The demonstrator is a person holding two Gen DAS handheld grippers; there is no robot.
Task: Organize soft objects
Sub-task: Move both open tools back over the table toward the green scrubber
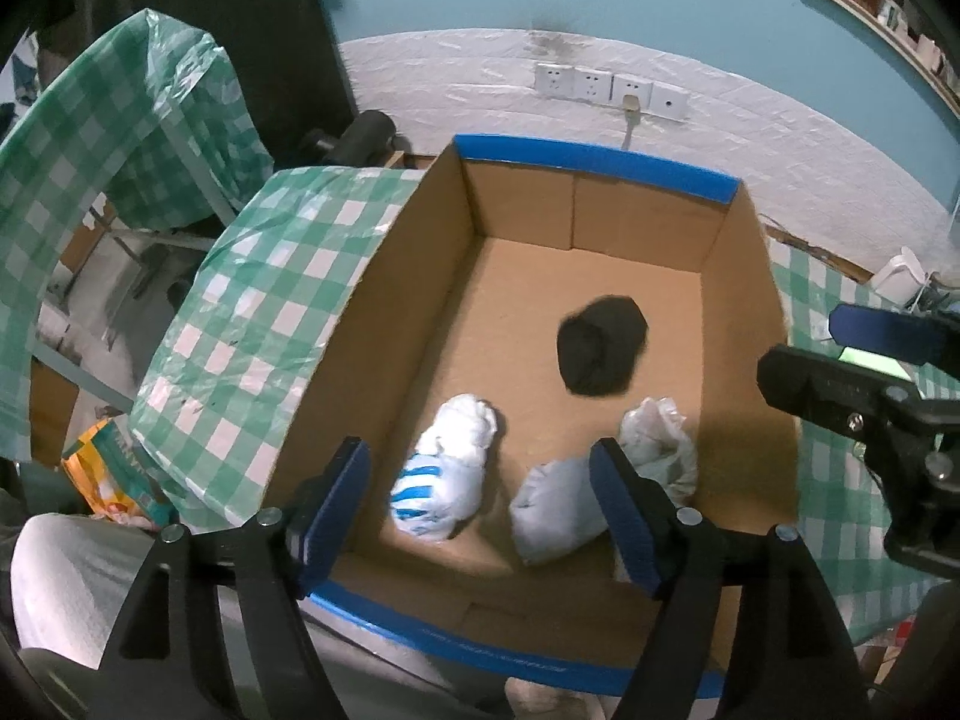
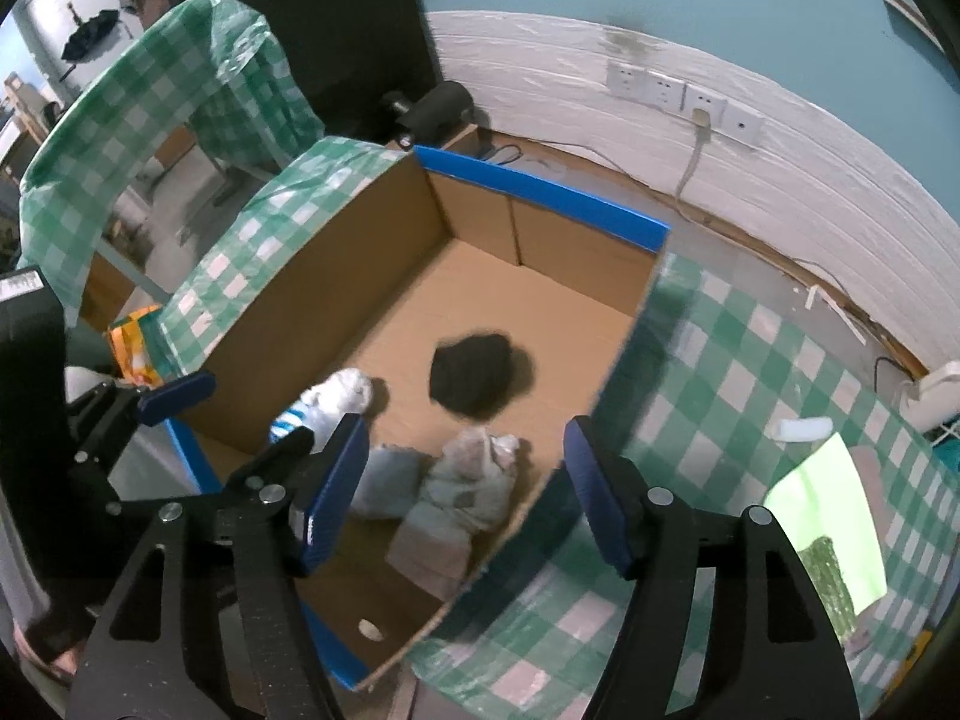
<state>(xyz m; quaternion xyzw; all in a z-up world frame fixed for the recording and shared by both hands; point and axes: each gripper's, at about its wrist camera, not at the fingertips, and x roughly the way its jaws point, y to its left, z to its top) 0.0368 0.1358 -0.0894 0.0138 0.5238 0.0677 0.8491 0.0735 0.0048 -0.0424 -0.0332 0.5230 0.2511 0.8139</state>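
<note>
Soft bundles, four, on the floor of a cardboard box [image 1: 744,276]: black bundle [image 1: 602,353] at centre; blue-striped white bundle [image 1: 444,477] at 7 o'clock; grey bundle [image 1: 555,510] and crumpled pale bundle [image 1: 657,435] at 5 o'clock, touching. Left hand-held gripper [image 1: 480,522] and right hand-held gripper [image 2: 465,489] both wide open, holding nothing. Box on checked bench [image 2: 750,360].

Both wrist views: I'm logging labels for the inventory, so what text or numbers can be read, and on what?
None can be read.
Orange packet beside the cardboard box: print too blurred.
Blue tape on the box's near rim: faint lettering, too small.
</note>
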